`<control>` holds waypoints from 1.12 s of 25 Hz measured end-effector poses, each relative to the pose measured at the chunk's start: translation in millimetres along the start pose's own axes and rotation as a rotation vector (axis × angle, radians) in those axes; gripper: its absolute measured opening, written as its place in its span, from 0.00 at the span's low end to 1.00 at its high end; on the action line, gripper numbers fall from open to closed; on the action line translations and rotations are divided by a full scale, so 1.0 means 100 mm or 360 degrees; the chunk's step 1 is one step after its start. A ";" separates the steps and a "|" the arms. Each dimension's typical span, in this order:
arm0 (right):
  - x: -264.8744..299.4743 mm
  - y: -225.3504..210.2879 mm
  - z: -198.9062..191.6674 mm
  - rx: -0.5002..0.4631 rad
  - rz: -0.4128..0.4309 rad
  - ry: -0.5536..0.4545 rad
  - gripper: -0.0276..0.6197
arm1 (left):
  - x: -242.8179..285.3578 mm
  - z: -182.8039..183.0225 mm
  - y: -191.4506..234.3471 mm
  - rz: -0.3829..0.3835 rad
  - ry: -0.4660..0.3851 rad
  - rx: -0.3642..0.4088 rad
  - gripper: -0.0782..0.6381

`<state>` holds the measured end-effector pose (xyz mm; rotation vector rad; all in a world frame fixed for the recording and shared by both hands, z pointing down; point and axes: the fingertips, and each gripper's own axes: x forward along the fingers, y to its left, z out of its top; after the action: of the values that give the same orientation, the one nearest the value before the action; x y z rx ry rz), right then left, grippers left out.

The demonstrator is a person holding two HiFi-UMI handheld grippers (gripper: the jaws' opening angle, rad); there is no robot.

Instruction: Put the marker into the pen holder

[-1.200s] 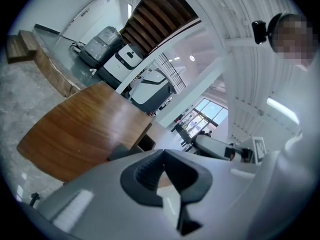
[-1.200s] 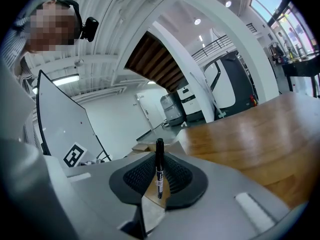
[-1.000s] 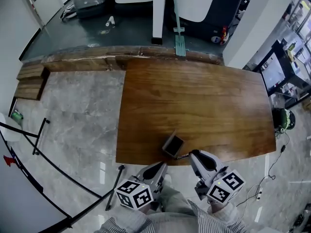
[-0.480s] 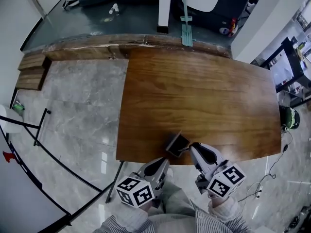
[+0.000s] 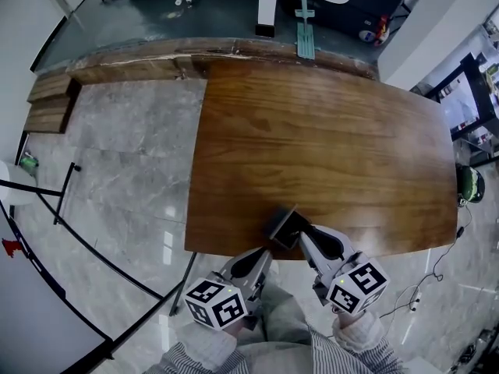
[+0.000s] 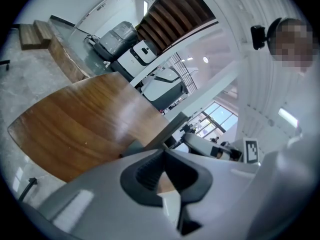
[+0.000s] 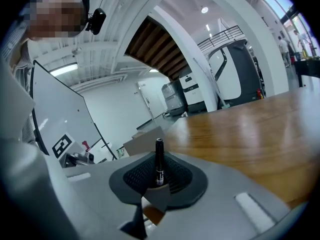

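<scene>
One black marker point(image 7: 159, 165) is clamped between the jaws of the right gripper point(image 5: 305, 233), standing upright in the ribbed pads with its upper end poking out past the fingertips. The open-topped pen holder point(image 5: 283, 225) sits just ahead of that gripper and slightly to its left, near the front edge of the wooden bench point(image 5: 327, 139). From the head view the gripper's tip lies right beside the holder's rim, and I cannot tell whether they touch. The marker is not in the holder. The left gripper point(image 5: 260, 255) is level with the bench's front edge, its jaws together with nothing between them. The holder stands ahead of it and to its right.
</scene>
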<state>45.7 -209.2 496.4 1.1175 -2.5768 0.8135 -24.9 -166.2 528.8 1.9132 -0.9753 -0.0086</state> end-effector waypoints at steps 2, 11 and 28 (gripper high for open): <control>0.03 -0.01 -0.04 -0.0023 -0.0009 0.0033 0.11 | 0.01 -0.01 0.01 -0.0008 0.0002 -0.0014 0.12; 0.16 -0.03 -0.17 -0.0040 -0.0018 0.0128 0.11 | 0.05 -0.02 0.02 -0.0027 0.0018 -0.0032 0.12; 0.37 -0.02 -0.13 -0.0083 -0.0162 0.0213 0.12 | 0.07 0.15 0.03 -0.0064 -0.0015 -0.0060 0.12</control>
<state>21.0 -225.2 523.0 1.1283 -2.3978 0.7654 -28.0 -183.0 525.6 1.8997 -0.9365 -0.0592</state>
